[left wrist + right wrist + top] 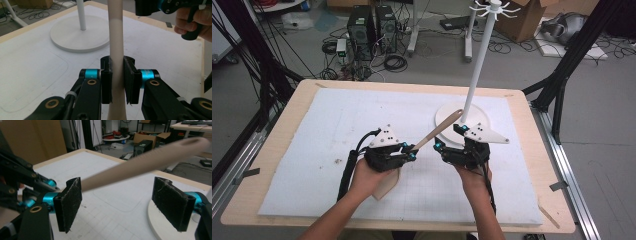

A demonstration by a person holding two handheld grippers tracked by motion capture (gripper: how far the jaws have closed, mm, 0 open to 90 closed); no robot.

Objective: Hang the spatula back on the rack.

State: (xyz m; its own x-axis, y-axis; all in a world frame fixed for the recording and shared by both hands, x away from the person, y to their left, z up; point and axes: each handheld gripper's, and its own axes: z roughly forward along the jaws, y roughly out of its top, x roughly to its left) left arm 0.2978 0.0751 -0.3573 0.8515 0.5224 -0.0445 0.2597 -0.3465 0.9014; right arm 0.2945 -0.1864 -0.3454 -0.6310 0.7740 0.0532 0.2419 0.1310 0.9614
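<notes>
A beige spatula [437, 131] slants up to the right, its handle end over the base of a white hook stand [474, 75]. My left gripper [409, 151] is shut on the handle [116, 30], with both pads pressed against it [117, 72]. The spatula's flat blade [386, 184] shows below the left hand. My right gripper [451, 137] is open just right of the handle. In the right gripper view its pads [71, 202] stand wide apart, and the blurred handle [150, 162] crosses above and beyond the gap [122, 203], untouched.
A white foam mat [337, 130] covers the wooden table [277, 145]. The stand's round base [447, 117] sits on the mat's right half, close behind the right gripper. Computers, cables and boxes lie on the floor beyond the table.
</notes>
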